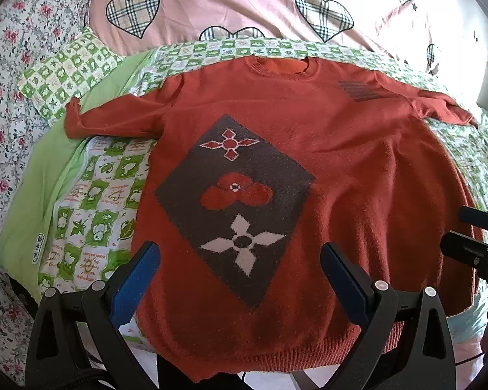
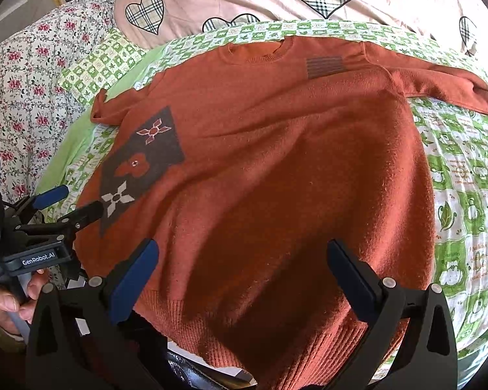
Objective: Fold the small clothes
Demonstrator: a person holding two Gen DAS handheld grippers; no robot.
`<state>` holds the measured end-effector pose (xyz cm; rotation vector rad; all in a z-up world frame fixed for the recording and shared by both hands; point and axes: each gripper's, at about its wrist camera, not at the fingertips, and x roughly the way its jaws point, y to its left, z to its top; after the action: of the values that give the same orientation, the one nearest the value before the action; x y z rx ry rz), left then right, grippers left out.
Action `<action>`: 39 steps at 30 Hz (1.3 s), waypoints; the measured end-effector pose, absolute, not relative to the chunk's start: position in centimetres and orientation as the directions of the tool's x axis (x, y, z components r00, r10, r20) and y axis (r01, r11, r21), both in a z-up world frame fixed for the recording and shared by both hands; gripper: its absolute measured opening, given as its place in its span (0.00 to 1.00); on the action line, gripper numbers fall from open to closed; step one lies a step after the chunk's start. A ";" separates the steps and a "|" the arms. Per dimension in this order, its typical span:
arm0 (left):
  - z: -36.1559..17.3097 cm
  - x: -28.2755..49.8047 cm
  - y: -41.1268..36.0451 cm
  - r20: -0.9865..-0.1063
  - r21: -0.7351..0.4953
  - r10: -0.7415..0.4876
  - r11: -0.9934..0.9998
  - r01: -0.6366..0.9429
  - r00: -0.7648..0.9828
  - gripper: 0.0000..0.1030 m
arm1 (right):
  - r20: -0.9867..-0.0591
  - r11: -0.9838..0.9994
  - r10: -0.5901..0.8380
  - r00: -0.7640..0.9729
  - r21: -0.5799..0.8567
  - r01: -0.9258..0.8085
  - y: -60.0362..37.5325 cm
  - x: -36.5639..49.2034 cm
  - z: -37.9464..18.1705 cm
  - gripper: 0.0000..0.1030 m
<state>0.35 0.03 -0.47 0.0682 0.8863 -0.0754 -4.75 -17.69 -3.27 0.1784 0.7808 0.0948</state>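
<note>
- Left wrist view: orange sweater [image 1: 309, 169] flat in the middle of the frame on the green checked blanket [image 1: 91, 195], big grey diamond patch [image 1: 234, 201] in full.
- Left gripper [image 1: 240, 260] low, jaws wide, holding nothing.
- Right wrist view: patch squeezed far left, hand [image 2: 3, 302] at the left edge.
- Right gripper [image 2: 244, 256] low, jaws wide, empty.

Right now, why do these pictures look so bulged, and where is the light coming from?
Both wrist views are fisheye, so edges curve and corners go black. Left wrist view: evenly lit rust-orange knitted sweater. Right wrist view: a dark shadow falls across its lower half; the pink heart-print quilt looks washed out.
</note>
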 end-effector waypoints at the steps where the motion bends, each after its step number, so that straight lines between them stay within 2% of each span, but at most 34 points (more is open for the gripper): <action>1: -0.4 0.4 0.0 -0.777 0.022 -0.044 0.995 0.097 0.628 0.96 | -0.682 0.979 0.156 0.714 0.202 -0.020 -18.4 -4.7 -3.0 1.00; 9: -0.4 0.7 -0.5 -0.785 0.053 -0.035 0.991 0.122 0.618 0.96 | -0.685 0.976 0.157 0.712 0.216 -0.007 -19.3 -4.4 -2.7 1.00; 14: -0.7 1.4 -0.6 -0.830 0.049 -0.033 0.990 0.131 0.557 0.96 | -0.692 0.980 0.142 0.708 0.197 -0.004 -19.5 -4.1 -2.7 1.00; 24: -0.4 2.2 -1.2 -0.780 0.008 -0.091 0.988 0.156 0.619 0.96 | -0.702 0.969 0.175 0.690 0.246 0.004 -20.1 -3.0 -2.8 1.00; 29: 0.0 3.0 -1.4 -0.774 -0.012 -0.111 0.987 0.160 0.623 0.96 | -0.665 0.971 0.162 0.729 0.238 0.001 -21.0 -2.7 -2.0 1.00; 39: 0.2 6.1 -2.4 -0.775 -0.012 -0.130 0.982 0.191 0.618 0.96 | -0.625 0.946 0.157 0.765 0.318 0.067 -26.1 -1.8 -0.8 1.00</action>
<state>6.12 -2.42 0.17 0.0734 0.8852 -0.1845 -1.76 -26.06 -0.85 0.3345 0.7021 0.0500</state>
